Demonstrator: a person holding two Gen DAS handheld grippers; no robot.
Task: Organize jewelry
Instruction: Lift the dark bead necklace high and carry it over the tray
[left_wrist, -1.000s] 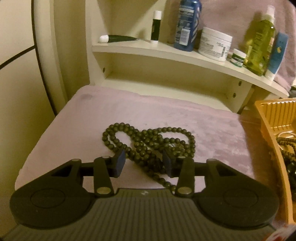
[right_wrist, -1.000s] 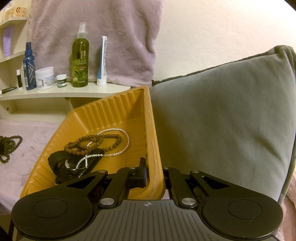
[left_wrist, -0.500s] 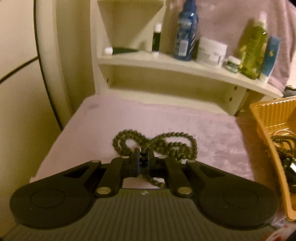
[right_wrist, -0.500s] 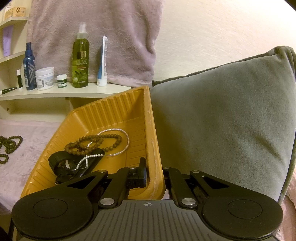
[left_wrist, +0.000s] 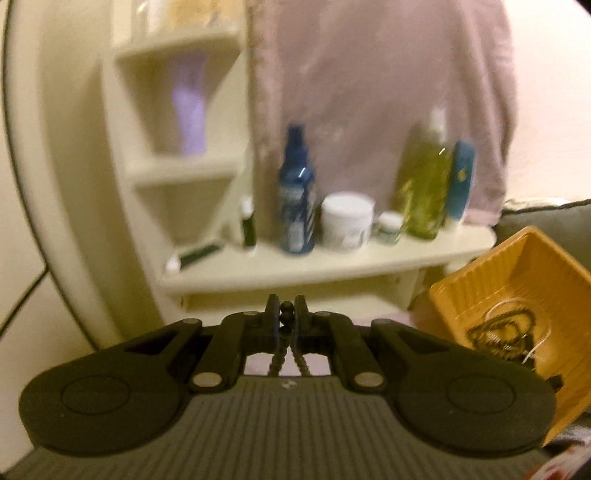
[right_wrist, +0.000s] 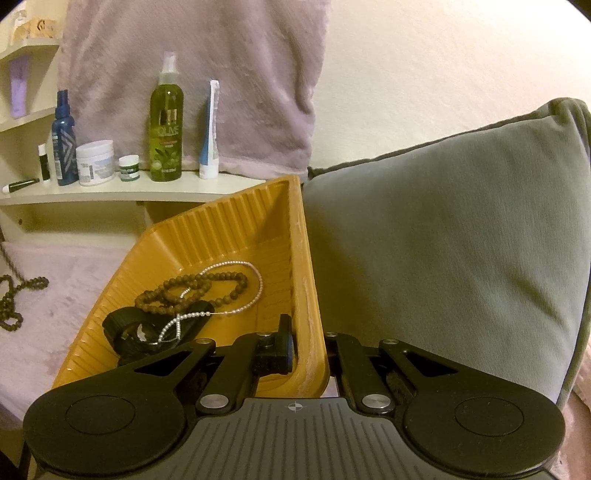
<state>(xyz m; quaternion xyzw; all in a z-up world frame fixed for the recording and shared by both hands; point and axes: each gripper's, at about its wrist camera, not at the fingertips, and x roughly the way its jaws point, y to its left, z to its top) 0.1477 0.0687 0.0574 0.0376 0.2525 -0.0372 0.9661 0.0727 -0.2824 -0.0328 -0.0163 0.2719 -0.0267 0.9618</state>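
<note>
Pinching dark beads (left_wrist: 286, 308), left fingers (left_wrist: 272, 314); right fingers (right_wrist: 286, 339) clamping tray rim (right_wrist: 308, 295).

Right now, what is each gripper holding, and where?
Left gripper: dark bead necklace, pinched mid-strand. Right gripper: yellow tray, by its right wall.

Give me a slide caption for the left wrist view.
Left gripper pinches a dark bead necklace, strands hanging, facing a toiletry shelf and yellow tray.

Dark green bead necklace (left_wrist: 286, 330) pinched in jaws, strands hanging taut, tail coiled on lilac blanket. Tilted orange tray (right_wrist: 221, 236) holds brown bead bracelet (right_wrist: 192, 290), silver chain (right_wrist: 236, 291), black watch (right_wrist: 129, 332).
</note>
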